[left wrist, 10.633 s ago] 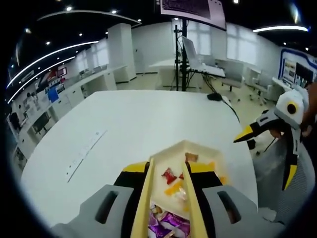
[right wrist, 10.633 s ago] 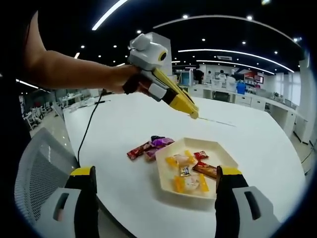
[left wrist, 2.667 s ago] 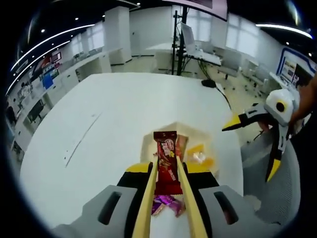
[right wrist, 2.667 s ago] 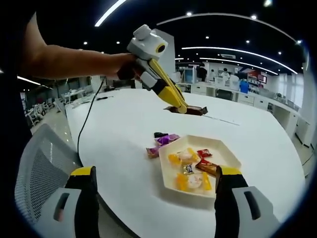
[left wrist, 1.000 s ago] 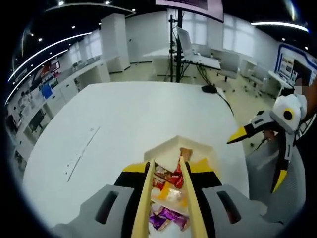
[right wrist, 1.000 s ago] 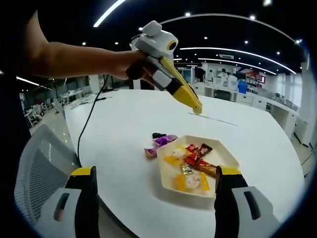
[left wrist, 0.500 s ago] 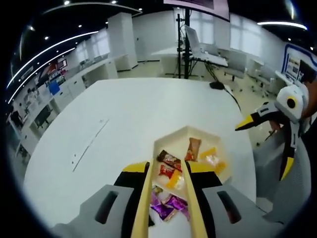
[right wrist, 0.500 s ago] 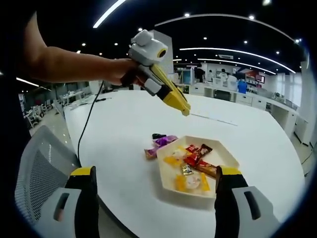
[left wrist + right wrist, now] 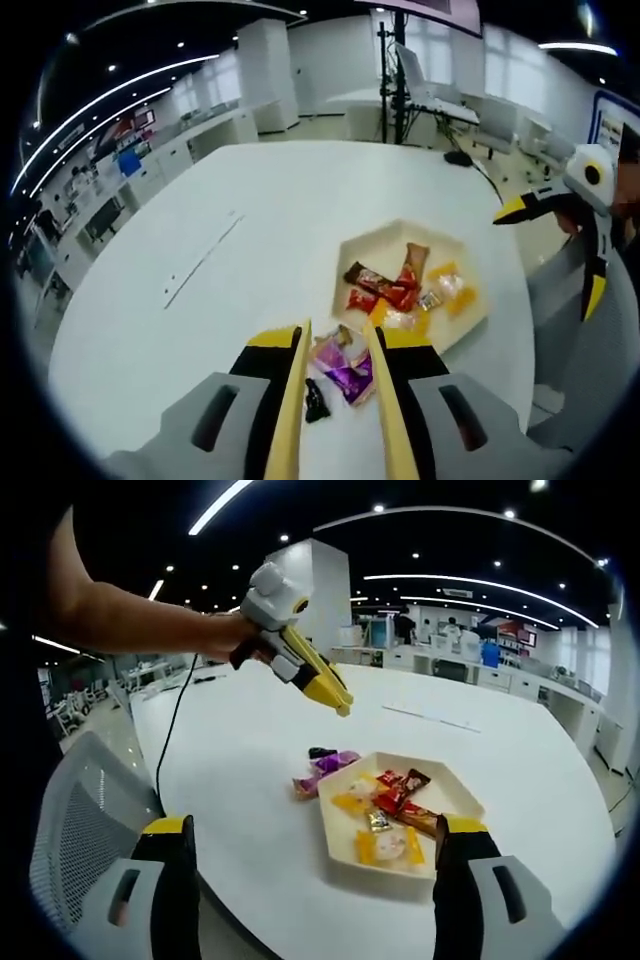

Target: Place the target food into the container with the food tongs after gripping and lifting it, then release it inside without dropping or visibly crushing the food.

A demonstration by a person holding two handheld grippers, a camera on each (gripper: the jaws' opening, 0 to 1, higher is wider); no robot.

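The left gripper (image 9: pixel 335 345) carries two pale yellow tong arms (image 9: pixel 292 400) that stand a little apart, with nothing held between their tips. It hangs in the air above the white table (image 9: pixel 200 260). Under the tips lie purple snack packets (image 9: pixel 345 368) and one small dark packet (image 9: pixel 315 400) on the bare table top. Just to the right of them stands the white hexagonal tray (image 9: pixel 465 325), which holds red, brown, orange and yellow wrapped snacks; a dark red chocolate bar (image 9: pixel 367 279) lies on its left side, fully inside the tray.

The right gripper (image 9: pixel 315 845) has its jaws wide apart and holds nothing. It stays at the near edge of the table, just in front of the tray (image 9: pixel 335 845).
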